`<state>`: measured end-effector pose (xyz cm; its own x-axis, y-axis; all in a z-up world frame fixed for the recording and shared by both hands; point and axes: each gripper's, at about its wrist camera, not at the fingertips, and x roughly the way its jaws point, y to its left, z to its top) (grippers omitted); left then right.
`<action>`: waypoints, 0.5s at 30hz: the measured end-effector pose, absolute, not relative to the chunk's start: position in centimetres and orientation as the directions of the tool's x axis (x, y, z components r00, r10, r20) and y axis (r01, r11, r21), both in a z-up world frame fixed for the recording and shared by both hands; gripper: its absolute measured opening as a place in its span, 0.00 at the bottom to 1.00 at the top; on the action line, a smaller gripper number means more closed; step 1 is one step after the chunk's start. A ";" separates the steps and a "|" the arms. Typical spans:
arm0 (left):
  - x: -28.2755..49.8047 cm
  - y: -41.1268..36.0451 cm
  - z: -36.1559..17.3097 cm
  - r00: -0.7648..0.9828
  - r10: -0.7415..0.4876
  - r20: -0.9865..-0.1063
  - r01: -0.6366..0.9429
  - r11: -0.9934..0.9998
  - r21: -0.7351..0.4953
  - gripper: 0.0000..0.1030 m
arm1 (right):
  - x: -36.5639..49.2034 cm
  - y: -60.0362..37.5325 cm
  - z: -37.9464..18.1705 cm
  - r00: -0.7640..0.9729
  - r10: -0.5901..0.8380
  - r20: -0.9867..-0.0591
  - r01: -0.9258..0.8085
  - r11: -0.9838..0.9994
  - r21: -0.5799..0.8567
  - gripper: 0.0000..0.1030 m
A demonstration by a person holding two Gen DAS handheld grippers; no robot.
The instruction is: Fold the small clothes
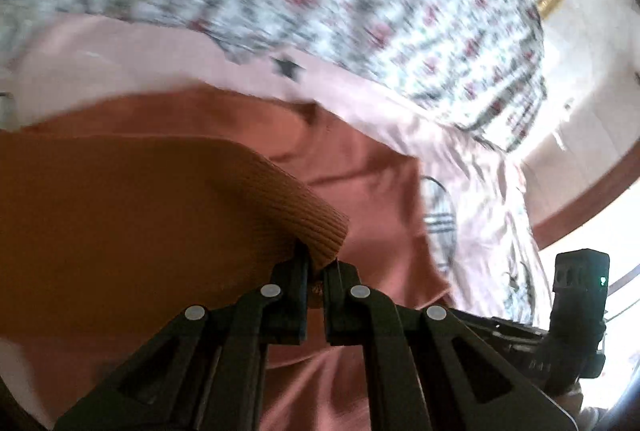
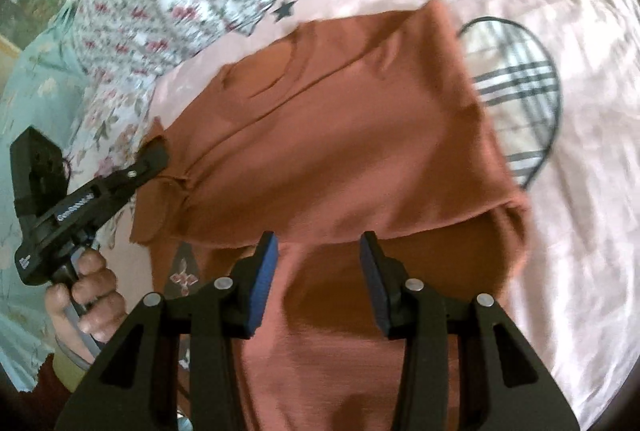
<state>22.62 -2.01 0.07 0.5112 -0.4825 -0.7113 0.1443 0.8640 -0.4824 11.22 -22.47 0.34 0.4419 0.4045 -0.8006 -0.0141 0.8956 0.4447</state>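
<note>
Left wrist view — left gripper (image 1: pixel 316 271) clamped on ribbed cuff (image 1: pixel 316 227) of rust garment (image 2: pixel 340 135); right gripper (image 2: pixel 320 271) jaws parted, gripping nothing — over pink sheet (image 2: pixel 580 191).

Two grippers (image 1: pixel 316 271) (image 2: pixel 318 251) — seemingly one rust garment (image 2: pixel 340 135)

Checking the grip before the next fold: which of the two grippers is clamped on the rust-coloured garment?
The left gripper, pinching the garment's ribbed edge. The right gripper hovers with jaws apart, holding nothing.
</note>
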 end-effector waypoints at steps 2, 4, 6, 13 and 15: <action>24.0 -4.0 -1.6 0.476 -0.502 -0.722 0.149 0.855 -0.496 0.03 | 11.0 -23.8 0.2 0.452 0.393 -0.801 0.012 0.895 0.446 0.43; 25.3 -5.4 -3.2 0.441 -0.504 -0.743 0.151 0.858 -0.492 0.04 | 11.0 -24.8 -0.1 0.457 0.386 -0.801 0.034 0.893 0.449 0.43; 25.9 -6.0 -5.0 0.399 -0.502 -0.767 0.153 0.862 -0.484 0.06 | 11.1 -25.4 -0.4 0.459 0.385 -0.801 0.049 0.889 0.456 0.43; 22.5 -3.8 -5.6 0.375 -0.477 -0.795 0.141 0.877 -0.459 0.26 | 12.5 -24.8 -1.0 0.452 0.420 -0.787 0.034 0.873 0.486 0.47; 20.6 -1.9 -4.9 0.399 -0.448 -0.800 0.127 0.891 -0.435 0.28 | 13.3 -23.9 -1.0 0.452 0.431 -0.781 0.009 0.873 0.487 0.54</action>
